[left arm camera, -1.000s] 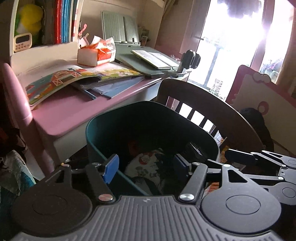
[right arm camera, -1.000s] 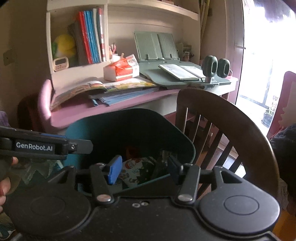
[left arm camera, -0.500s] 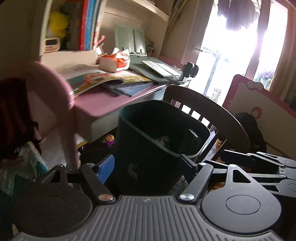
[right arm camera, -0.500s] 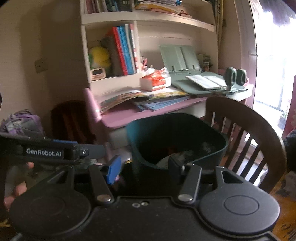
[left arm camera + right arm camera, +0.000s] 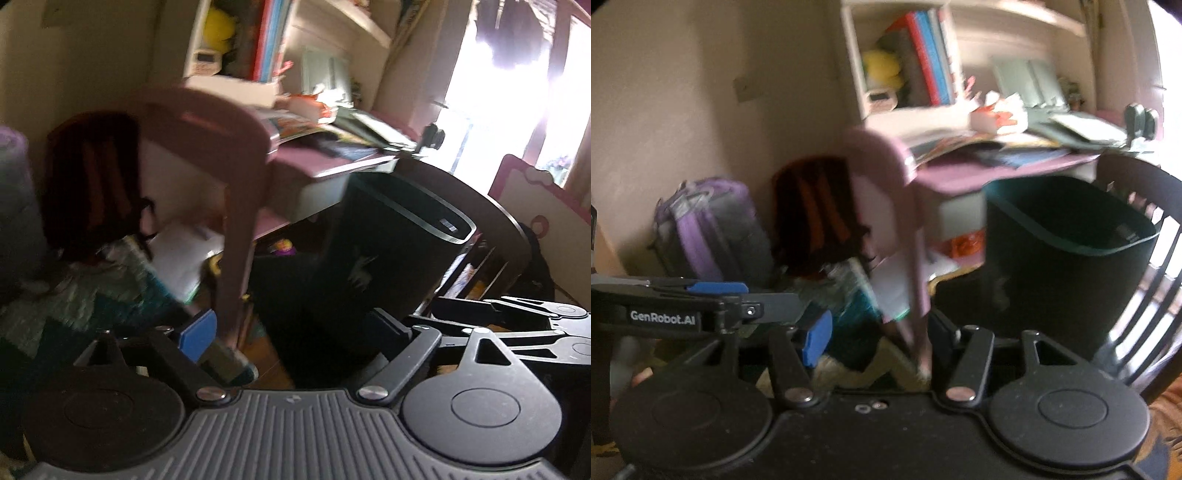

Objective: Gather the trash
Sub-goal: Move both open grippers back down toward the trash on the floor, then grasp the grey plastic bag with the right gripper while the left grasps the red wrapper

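Trash bin point(image 5: 1067, 258): dark green plastic, smooth, slight sheen along rim. Chair point(image 5: 1145, 280) at right of frame: dark wood, glossy varnish. Desk point(image 5: 314, 162) top: pink, smooth, matt. Left gripper point(image 5: 291, 332) body: black matt plastic, ribbed grey panel at bottom centre, blue pad, bright metal pivot screws. Right gripper point(image 5: 875, 332) the same, smooth black housing. Backpacks point(image 5: 713, 229) at left: cloth. Books on the desk: paper, blurred.

The bin point(image 5: 1067, 258) stands between desk point(image 5: 979, 173) and chair point(image 5: 1145, 236).
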`<state>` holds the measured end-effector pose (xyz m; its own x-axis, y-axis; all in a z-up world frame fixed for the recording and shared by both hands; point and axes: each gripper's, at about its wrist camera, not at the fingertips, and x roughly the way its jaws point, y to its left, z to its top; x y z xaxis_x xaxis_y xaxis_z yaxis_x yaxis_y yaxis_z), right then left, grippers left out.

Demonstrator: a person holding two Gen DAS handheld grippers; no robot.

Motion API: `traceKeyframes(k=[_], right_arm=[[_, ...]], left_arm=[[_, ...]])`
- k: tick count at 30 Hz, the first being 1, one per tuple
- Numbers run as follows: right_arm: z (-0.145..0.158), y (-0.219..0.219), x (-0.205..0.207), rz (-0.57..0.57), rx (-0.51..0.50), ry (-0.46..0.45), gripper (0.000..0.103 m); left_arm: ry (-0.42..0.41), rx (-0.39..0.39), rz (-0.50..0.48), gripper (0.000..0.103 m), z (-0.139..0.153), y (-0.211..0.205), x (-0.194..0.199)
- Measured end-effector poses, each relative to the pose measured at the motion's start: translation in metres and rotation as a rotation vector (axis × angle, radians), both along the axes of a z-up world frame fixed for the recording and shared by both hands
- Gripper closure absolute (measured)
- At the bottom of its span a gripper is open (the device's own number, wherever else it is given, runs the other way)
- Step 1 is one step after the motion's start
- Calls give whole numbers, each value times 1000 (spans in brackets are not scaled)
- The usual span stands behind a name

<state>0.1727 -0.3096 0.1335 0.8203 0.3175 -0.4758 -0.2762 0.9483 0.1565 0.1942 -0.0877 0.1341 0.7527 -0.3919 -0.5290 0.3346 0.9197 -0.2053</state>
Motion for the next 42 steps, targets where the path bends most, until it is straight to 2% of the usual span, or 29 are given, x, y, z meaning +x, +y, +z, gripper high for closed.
traceKeyframes(k=[3, 10, 19, 24, 32, 37, 42], right_arm=[[-22, 25, 8, 31, -10, 58, 46], [-97, 83, 40, 71, -25, 244, 46], [-226, 143, 94, 91, -148, 484, 46], [-297, 147, 120, 69, -170, 647, 46], [-410, 157, 155, 44, -226, 893, 46], [-467, 170, 178, 139, -374, 993, 46], [-519, 171, 195, 293, -561, 1035, 46]], left_arm=[[19, -14, 31, 3, -21, 28, -2], [123, -38, 103, 2, -93, 82, 13], [317, 55, 175, 2, -219, 131, 60], [454, 88, 235, 2, -296, 145, 84], [652, 118, 235, 2, -398, 139, 128], [748, 105, 246, 2, -453, 141, 156], [783, 115, 251, 2, -497, 140, 178]])
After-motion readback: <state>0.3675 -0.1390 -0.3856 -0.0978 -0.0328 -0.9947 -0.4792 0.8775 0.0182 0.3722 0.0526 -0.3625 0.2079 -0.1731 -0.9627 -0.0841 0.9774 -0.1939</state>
